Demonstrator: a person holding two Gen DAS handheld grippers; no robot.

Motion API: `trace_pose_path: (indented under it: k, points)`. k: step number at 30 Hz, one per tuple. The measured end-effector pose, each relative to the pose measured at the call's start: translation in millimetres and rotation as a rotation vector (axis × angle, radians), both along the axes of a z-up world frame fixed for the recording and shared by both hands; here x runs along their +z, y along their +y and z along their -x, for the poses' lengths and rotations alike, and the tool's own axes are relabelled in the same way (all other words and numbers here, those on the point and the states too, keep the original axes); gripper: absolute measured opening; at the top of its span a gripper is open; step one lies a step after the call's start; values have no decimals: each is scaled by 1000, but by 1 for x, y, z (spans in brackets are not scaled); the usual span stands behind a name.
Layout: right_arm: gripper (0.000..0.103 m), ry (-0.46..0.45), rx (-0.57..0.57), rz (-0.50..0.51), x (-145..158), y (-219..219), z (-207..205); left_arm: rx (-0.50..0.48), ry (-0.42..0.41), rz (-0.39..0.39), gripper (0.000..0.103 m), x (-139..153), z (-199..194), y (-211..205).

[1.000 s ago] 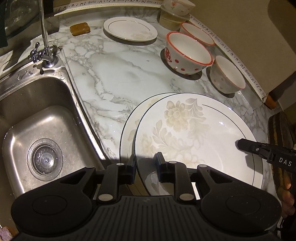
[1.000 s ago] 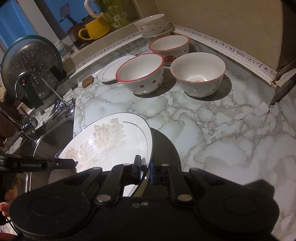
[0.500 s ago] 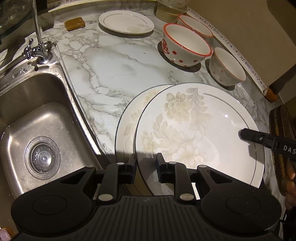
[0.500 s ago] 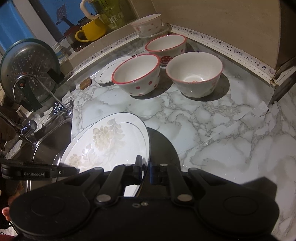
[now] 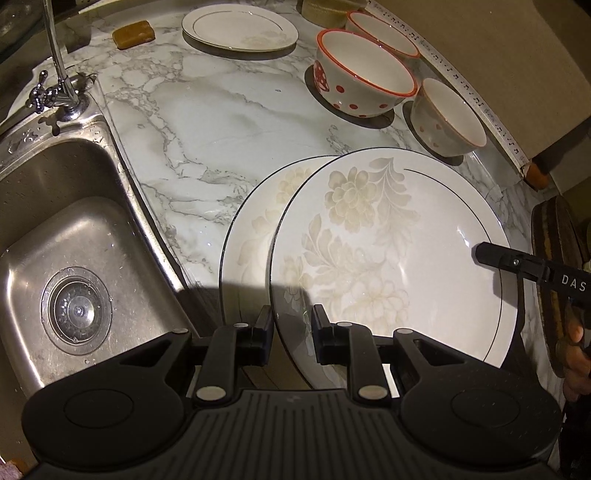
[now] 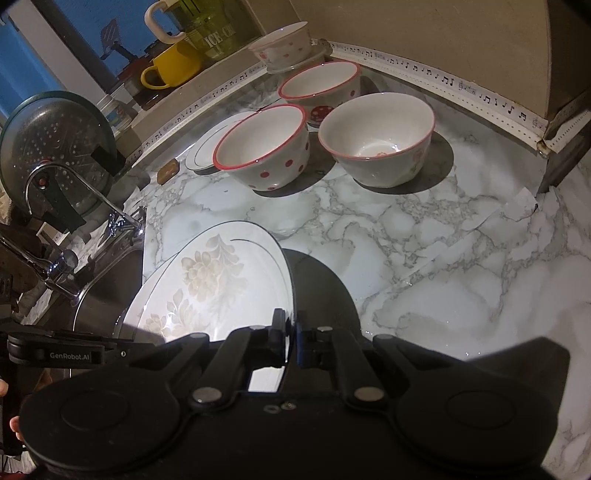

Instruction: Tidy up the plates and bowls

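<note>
A large floral plate hangs tilted just above a second floral plate that lies on the marble counter. My left gripper is shut on its near rim. My right gripper grips the opposite rim. In the right wrist view the right gripper is shut on the floral plate's edge, and the left gripper reaches in from the left. Farther back stand a red-rimmed dotted bowl, another behind it, a pale bowl and a small plate.
A steel sink with its tap lies left of the plates. A brown sponge sits by the small plate. A wooden board stands at the right. Mugs and a pot lid line the ledge.
The left gripper has tipped slightly further down, so the counter has slid up in its view. A little more of the lower plate shows. Both grippers keep their hold on the upper plate.
</note>
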State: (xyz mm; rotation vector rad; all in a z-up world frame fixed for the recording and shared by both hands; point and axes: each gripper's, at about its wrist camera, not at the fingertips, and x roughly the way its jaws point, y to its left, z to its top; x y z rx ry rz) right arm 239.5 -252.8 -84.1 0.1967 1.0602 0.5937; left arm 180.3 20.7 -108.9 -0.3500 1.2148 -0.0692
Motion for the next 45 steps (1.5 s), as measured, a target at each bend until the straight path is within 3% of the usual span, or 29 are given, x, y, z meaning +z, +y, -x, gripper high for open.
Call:
trace_pose_path:
  k: [7, 18, 27, 33, 45]
  points:
    - [6, -8, 7, 4, 2, 3, -2, -20, -7, -37, 20, 9, 5, 2]
    - [6, 12, 23, -7, -4, 7, -5, 12, -77, -24, 21, 32, 12, 15]
    - [7, 7, 53, 2, -6, 16, -8, -57, -108, -40, 21, 29, 9, -1]
    - [10, 18, 75, 68, -5, 24, -11, -65, -91, -37, 20, 18, 5, -4]
    - [14, -56, 206, 264, 3, 53, -11, -72, -85, -45, 20, 15, 2, -9]
